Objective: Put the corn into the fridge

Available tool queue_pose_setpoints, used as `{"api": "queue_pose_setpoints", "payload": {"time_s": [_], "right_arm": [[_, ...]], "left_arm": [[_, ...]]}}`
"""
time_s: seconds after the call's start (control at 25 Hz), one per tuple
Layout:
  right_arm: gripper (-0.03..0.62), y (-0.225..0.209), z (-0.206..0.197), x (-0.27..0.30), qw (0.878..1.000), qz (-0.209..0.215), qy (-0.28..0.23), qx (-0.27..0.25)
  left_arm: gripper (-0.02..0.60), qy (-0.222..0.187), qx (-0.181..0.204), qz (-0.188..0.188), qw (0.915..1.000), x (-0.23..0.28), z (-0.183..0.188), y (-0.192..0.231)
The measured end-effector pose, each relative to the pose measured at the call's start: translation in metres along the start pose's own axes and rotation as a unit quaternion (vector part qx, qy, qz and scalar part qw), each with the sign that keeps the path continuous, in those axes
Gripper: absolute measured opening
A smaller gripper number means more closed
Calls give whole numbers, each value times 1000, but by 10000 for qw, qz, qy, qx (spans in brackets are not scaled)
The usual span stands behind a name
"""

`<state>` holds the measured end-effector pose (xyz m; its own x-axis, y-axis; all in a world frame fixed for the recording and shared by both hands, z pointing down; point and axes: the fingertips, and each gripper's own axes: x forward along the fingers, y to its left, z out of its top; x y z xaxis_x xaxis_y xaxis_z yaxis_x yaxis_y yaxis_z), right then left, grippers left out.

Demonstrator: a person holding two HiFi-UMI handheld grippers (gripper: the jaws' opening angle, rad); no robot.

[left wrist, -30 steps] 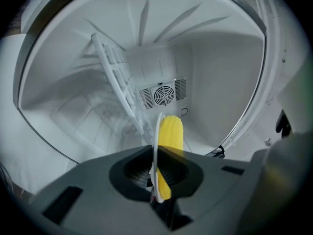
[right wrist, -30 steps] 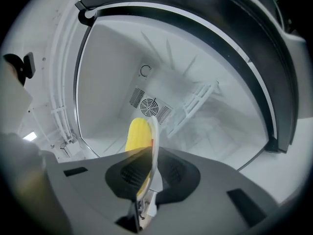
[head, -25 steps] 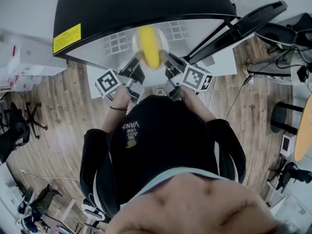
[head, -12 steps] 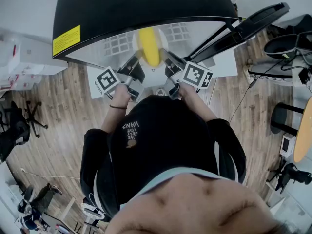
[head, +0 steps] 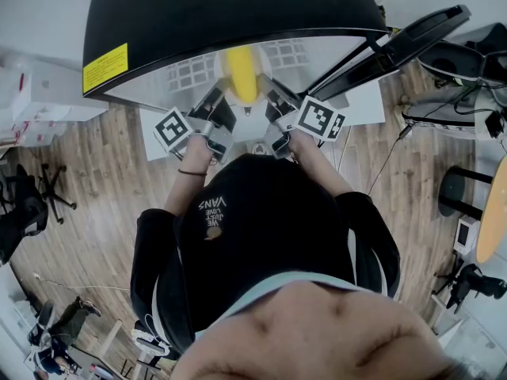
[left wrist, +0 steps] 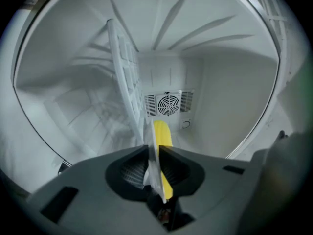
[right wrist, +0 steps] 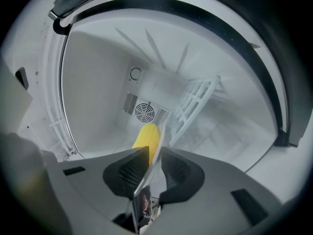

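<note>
A yellow corn cob (head: 242, 74) lies on a white plate (head: 252, 109) inside the open fridge (head: 230, 6). My left gripper (head: 220, 103) is shut on the plate's left rim. In the left gripper view the plate (left wrist: 152, 168) shows edge-on between the pads, with the corn (left wrist: 161, 131) beyond. My right gripper (head: 271, 101) is at the plate's right rim. Its jaws have just been opening. In the right gripper view the plate (right wrist: 146, 177) stands between them with a gap at the right pad, and the corn (right wrist: 146, 136) lies ahead.
The fridge door (head: 396, 42) hangs open to the right. Inside are a round fan grille (left wrist: 168, 103) on the back wall and a white rack (right wrist: 195, 102). White boxes (head: 32, 93) stand left of the fridge, and chairs and cables lie on the wooden floor.
The plate with the corn has slid a little deeper into the fridge, and both marker cubes have moved slightly toward it.
</note>
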<state>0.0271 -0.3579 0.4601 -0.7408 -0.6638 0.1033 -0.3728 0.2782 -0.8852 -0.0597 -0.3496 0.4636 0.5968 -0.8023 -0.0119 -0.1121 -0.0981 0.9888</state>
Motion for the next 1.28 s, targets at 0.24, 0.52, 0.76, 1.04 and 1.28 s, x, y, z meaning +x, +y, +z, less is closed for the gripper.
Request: {"api": "queue_pose_setpoints", "payload": {"time_s": [0.24, 0.52, 0.76, 1.04, 1.28], "right_arm": [[101, 4, 7, 4, 9999, 92, -85, 53], [114, 6, 8, 5, 9998, 173, -58, 82], [204, 14, 13, 6, 9994, 348, -77, 11], [222, 12, 14, -2, 9988, 268, -86, -410], [222, 13, 14, -17, 9895, 93, -95, -1437]], "left_arm": [[58, -372, -370, 32, 9986, 2, 4, 3], [60, -550, -489, 36, 9973, 0, 6, 2], [74, -674, -518, 44, 9964, 1, 7, 0], [74, -729, -629, 14, 9954, 0, 8, 1], [74, -731, -655, -5, 9952, 0, 8, 2]]}}
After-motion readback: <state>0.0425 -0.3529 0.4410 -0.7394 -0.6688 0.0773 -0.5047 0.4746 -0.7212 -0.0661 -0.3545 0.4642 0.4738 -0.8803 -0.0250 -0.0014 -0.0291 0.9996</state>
